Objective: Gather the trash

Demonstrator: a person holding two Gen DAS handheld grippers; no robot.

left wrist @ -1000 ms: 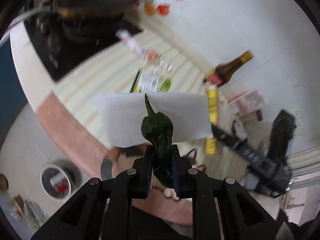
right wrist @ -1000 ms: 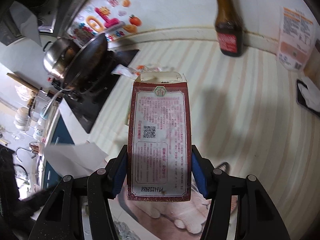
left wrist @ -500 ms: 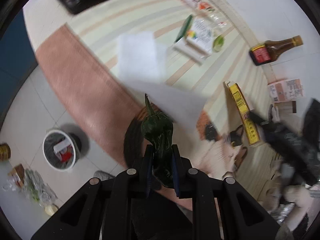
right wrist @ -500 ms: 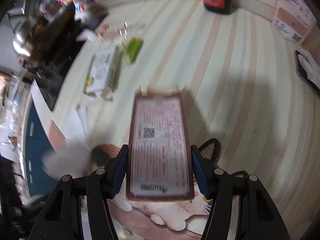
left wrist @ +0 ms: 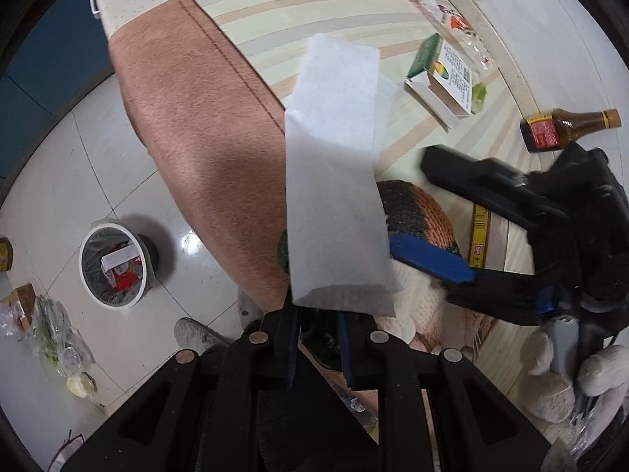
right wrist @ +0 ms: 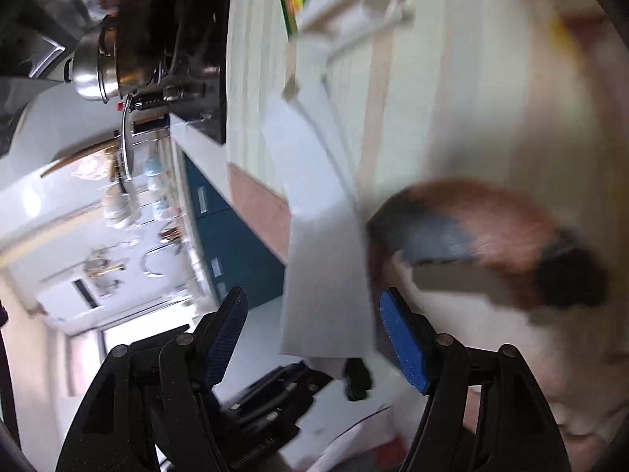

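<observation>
Binning the dark green pepper, pinched in the left gripper, needs centring over the round white-rimmed bin; the right gripper, fingers spread though just closing slightly, flanks a white paper sheet.

Digits that may read "102" are printed on the yellow box. Print on the white carton and the bottle's red label cannot be read.

A matt white paper sheet hung at twelve o'clock; the fuzzy pink cloth mat lay at ten, above glossy pale floor tiles.
</observation>
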